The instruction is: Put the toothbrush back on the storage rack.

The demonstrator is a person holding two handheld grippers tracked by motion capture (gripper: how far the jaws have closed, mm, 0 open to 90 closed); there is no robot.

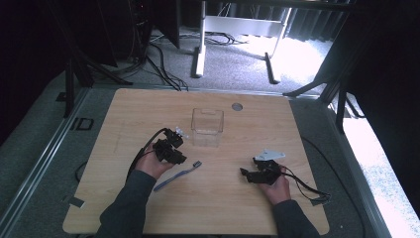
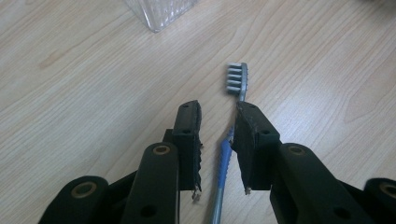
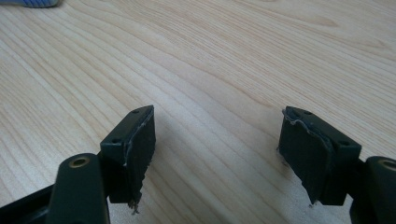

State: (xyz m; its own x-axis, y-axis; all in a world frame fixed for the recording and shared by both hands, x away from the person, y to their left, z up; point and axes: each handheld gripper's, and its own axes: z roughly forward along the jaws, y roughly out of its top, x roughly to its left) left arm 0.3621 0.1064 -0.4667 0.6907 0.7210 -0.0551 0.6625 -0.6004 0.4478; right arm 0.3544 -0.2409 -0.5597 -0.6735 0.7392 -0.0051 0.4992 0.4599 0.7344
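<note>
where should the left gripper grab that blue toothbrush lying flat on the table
Grip the blue toothbrush on its slim handle just behind the grey bristle head, coming straight down from above. It lies flat on the wooden table, and the left gripper already straddles the handle with jaws open, so closing across its narrow width should hold.

Table evenly lit; dark surround; glare on floor right; gripper views soft.

A lab-like recording space: a pale wood-grain bench [image 1: 148,106] stands on grey carpet [image 1: 233,62], ringed by black metal stands [image 1: 69,84] and dark curtains [image 1: 317,22], with black cables [image 1: 161,67] trailing past a white-framed table leg [image 1: 199,54].
</note>
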